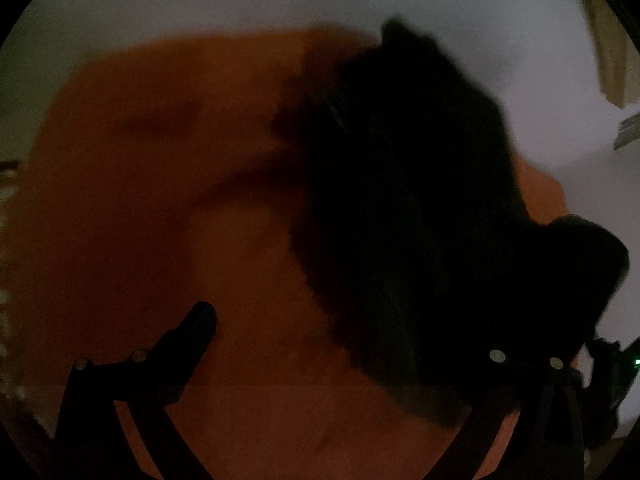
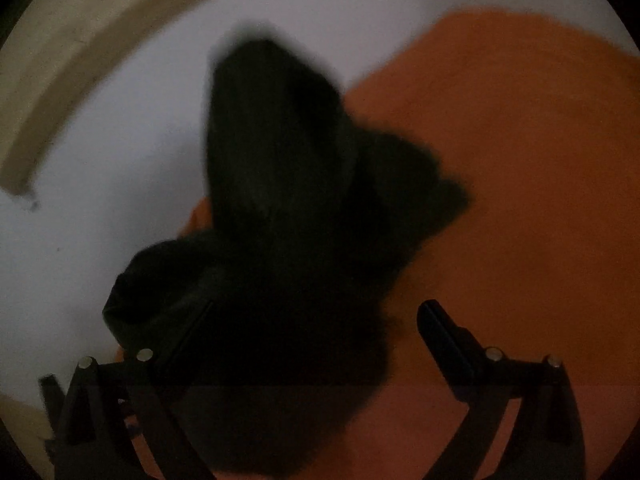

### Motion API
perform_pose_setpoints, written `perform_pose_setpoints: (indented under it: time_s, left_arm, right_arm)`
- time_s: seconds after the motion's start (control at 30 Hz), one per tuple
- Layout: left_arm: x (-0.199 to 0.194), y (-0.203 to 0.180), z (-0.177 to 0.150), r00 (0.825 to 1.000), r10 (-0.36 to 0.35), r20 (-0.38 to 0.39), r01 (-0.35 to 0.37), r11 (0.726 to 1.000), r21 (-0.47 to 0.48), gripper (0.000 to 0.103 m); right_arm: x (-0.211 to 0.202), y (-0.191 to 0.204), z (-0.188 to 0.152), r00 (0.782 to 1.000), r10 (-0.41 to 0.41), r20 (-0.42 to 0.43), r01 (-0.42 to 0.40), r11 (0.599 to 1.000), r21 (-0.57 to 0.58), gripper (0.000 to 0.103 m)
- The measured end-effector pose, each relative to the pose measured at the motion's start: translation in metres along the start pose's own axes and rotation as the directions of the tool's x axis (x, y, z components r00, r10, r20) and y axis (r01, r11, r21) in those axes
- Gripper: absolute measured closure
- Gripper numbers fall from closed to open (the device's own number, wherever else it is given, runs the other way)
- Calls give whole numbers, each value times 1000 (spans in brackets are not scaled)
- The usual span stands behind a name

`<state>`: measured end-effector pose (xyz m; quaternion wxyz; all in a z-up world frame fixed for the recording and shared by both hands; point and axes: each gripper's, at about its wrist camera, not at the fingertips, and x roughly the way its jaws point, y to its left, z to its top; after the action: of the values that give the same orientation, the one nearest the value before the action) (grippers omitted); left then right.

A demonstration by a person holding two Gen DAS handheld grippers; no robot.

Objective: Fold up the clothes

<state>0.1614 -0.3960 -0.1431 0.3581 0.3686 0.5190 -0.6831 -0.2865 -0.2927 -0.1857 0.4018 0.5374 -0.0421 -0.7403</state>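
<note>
Black garment [image 2: 288,240] heaped across orange cloth [image 2: 520,160]

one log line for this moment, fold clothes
black garment bunched on orange cloth | right tongs open | left tongs open

Dim, blurred view down the left tool [image 1: 324,344]. Its left finger [image 1: 192,336] shows dark against an orange cloth [image 1: 160,184]; the right finger is lost against a black garment [image 1: 408,216], only its two metal studs showing, so the gap between the fingers looks wide. The orange cloth lies spread flat with soft creases, filling the left and lower part of the view. The black garment lies heaped on the cloth's right part, reaching up onto a white surface [image 1: 200,4] beyond. A pale beige strip [image 1: 612,60] curves at the upper right edge.
</note>
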Motion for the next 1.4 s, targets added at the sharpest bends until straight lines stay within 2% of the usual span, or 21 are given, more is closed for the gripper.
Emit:
perform_pose_setpoints:
  time_s: [0.03,0.07,0.1,0.17,0.27,0.3,0.33,0.37,0.47,0.6,0.67,0.7,0.8,0.87,0.93,1.0,1.03,1.13,1.2,1.3,1.4]
  left_arm:
    - [4,0,4,1000,1,-10,-1,1000,-15,1]
    - [3,-1,5,1000,20,-9,-20,1000,-22,1]
    - [2,-2,6,999,38,-8,-38,999,-29,1]
    - [-5,-3,3,999,47,-6,-47,998,-43,1]
    - [-19,1,-6,1000,-8,0,8,999,-48,1]
    - [-27,2,-12,999,-40,-1,40,998,-51,1]
    - [-37,1,-20,998,-63,0,63,997,-42,2]
    - [-46,0,-28,996,-87,0,86,996,-32,2]
    - [-75,-12,-55,989,-150,-17,150,988,26,2]
    - [-118,-43,-87,959,-281,-36,282,959,39,2]
    - [-132,-69,-104,939,-338,-60,341,939,38,2]
    - [-138,-86,-115,928,-364,-78,368,929,44,2]
    - [-151,-127,-108,906,-409,-108,421,899,120,2]
    - [-154,-161,-124,892,-429,-141,449,879,163,2]
    - [-149,-196,-136,879,-443,-177,473,858,198,2]
    - [-153,-215,-153,866,-450,-217,494,835,241,2]
    - [-160,-219,-173,861,-446,-244,502,823,267,2]
    - [-175,-246,-234,845,-409,-344,518,786,337,2]
    - [-180,-266,-264,827,-386,-409,537,759,368,2]
    - [-199,-278,-315,802,-358,-477,569,701,430,2]
    - [-225,-288,-362,798,-324,-509,583,631,512,1]
  right_arm:
    - [12,1,-1,998,8,-60,-7,1000,8,45]
    - [16,1,-3,995,-59,-86,60,998,5,94]
    - [12,-2,-4,993,-95,-66,96,995,19,95]
    - [-12,-23,-8,999,-42,21,39,991,132,95]
    - [-59,-48,-18,990,-5,144,-32,966,256,97]
    - [-78,-44,-20,981,-12,195,-38,967,251,97]
    - [-108,-36,-26,957,-29,290,-37,975,219,97]
    - [-140,-27,-33,920,-44,390,-31,982,184,97]
    - [-214,-21,-43,837,-66,544,-63,975,214,97]
    - [-308,-38,-12,765,-171,621,-7,962,273,98]
    - [-357,-56,9,748,-207,631,16,956,294,98]
    - [-387,-61,16,728,-244,640,59,954,295,98]
    - [-484,-76,26,647,-340,683,194,939,284,98]
    - [-570,-73,18,563,-398,725,296,915,272,98]
    - [-650,-78,-1,489,-442,752,348,890,296,98]
    - [-721,-88,-37,391,-536,748,433,825,364,97]
    - [-747,-101,-57,350,-605,715,493,768,408,97]
    - [-768,-154,-86,393,-747,537,641,641,423,96]
    - [-767,-207,-119,449,-809,380,677,585,447,96]
    - [-750,-284,-179,502,-840,205,669,527,524,96]
    - [-714,-323,-213,546,-833,95,680,506,530,96]
